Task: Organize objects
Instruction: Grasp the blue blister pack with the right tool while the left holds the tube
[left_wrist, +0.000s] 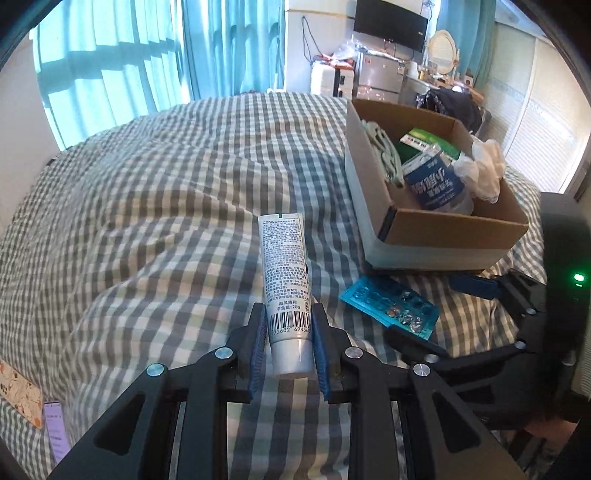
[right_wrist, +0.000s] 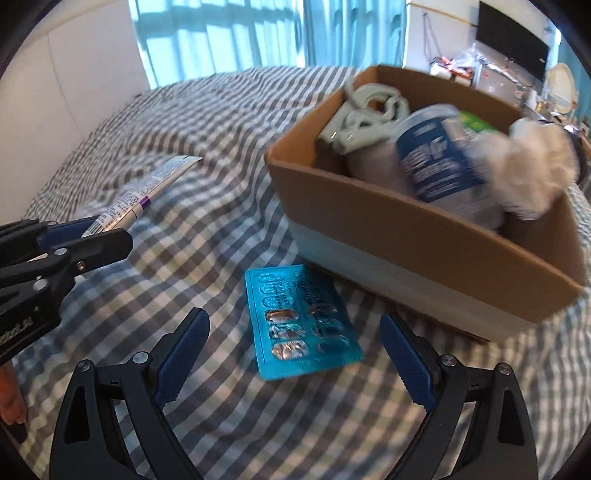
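Box (right_wrist: 424, 258) crowds blister pack (right_wrist: 301, 321) — right claw (right_wrist: 295, 354) spread above.

The white tube (left_wrist: 284, 291) carries dense small print, unreadable, then "20g" and a barcode with digits "72682 69456" toward six o'clock. The blue bottle label (left_wrist: 432, 184) bears Chinese characters, illegible.

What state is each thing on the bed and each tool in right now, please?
Left tool: shut on the toothpaste tube.
Toothpaste tube: gripped at its cap end, lifted off the bedcover.
Right tool: open, empty, above the blister pack.
Blister pack: flat on the bedcover beside the box, some pockets burst.
Cardboard box: open-topped, holding a bottle among other things.
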